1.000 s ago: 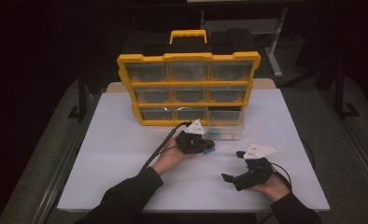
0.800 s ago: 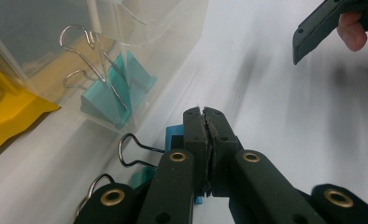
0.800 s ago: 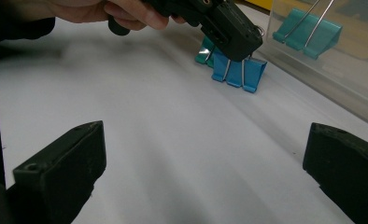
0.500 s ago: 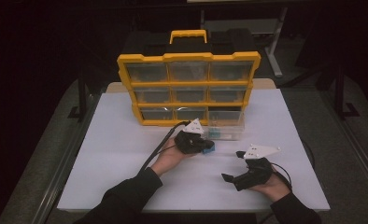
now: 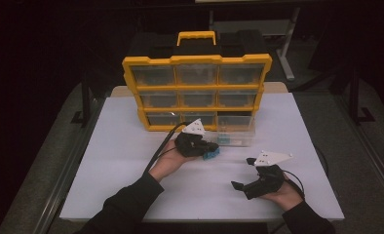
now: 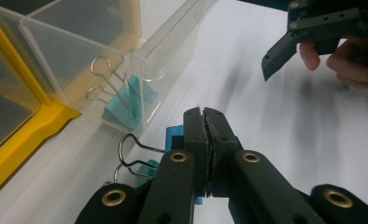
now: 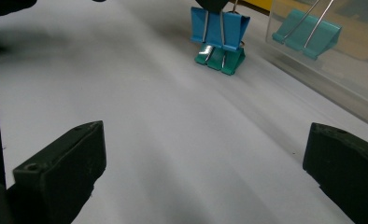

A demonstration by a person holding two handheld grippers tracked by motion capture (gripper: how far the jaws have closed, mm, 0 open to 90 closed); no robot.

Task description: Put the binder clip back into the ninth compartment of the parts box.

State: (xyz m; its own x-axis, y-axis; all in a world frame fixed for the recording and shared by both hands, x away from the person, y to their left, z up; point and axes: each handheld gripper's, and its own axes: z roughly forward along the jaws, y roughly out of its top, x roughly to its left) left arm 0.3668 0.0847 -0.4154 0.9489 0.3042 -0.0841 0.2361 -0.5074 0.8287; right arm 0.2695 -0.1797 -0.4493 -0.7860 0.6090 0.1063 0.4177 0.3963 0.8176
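Note:
My left gripper (image 5: 213, 150) is shut, and a blue binder clip (image 5: 211, 155) hangs from its tips by the wire handle, just above the white table. In the left gripper view the jaws (image 6: 204, 113) press together with the blue clip (image 6: 174, 136) under them. The right gripper view shows the blue clip (image 7: 219, 27) hanging over a teal clip (image 7: 219, 59) that lies on the table. Another teal clip (image 6: 126, 106) sits inside a clear drawer (image 6: 173, 51) pulled out beside them. My right gripper (image 5: 243, 173) rests open near the front right, its jaws (image 7: 205, 172) wide apart with nothing between them.
A yellow organizer (image 5: 197, 90) with several clear drawers stands upright at the back of the white table (image 5: 112, 170). The pulled-out clear drawer (image 5: 236, 132) sits on the table in front of its lower right corner. Dark floor surrounds the table.
My left gripper has risen slightly with the blue clip in it. The right gripper has stayed where it was.

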